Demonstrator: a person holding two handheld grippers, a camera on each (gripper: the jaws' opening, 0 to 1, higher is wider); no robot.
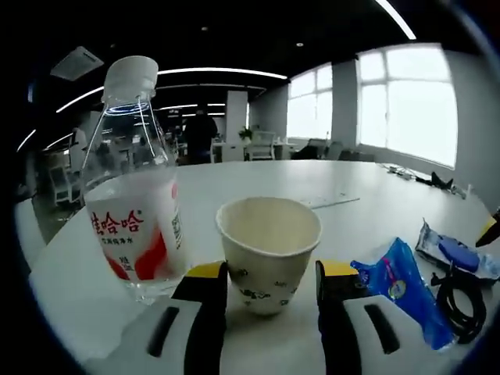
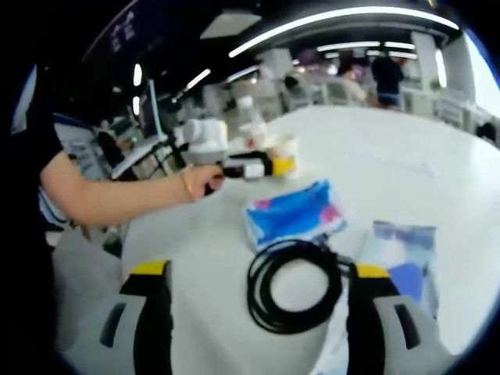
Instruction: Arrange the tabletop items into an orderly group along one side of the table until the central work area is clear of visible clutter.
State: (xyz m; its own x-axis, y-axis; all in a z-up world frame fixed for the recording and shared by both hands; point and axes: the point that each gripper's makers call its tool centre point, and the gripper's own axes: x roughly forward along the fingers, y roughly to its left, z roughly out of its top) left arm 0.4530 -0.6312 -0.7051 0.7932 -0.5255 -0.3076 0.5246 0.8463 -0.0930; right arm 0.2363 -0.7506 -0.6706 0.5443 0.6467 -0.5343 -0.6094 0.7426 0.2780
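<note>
A paper cup (image 1: 268,250) stands on the white table (image 1: 312,183) between the jaws of my left gripper (image 1: 272,269), which press against its sides. A clear water bottle (image 1: 133,203) with a red label stands just left of it. To the right lie a blue packet (image 1: 398,285), a second packet (image 1: 457,254) and a black coiled cable (image 1: 461,301). My right gripper (image 2: 259,272) is open, its jaws on either side of the coiled cable (image 2: 295,285). Beyond it lie the blue packet (image 2: 295,212) and the other packet (image 2: 402,258). A hand (image 2: 199,181) holds the left gripper (image 2: 266,166) at the cup (image 2: 285,152).
The table's near edge (image 1: 47,258) runs just left of the bottle. A thin strip (image 1: 332,203) and small dark items (image 1: 426,178) lie farther out on the table. Desks, chairs and a standing person (image 1: 201,133) are in the room behind.
</note>
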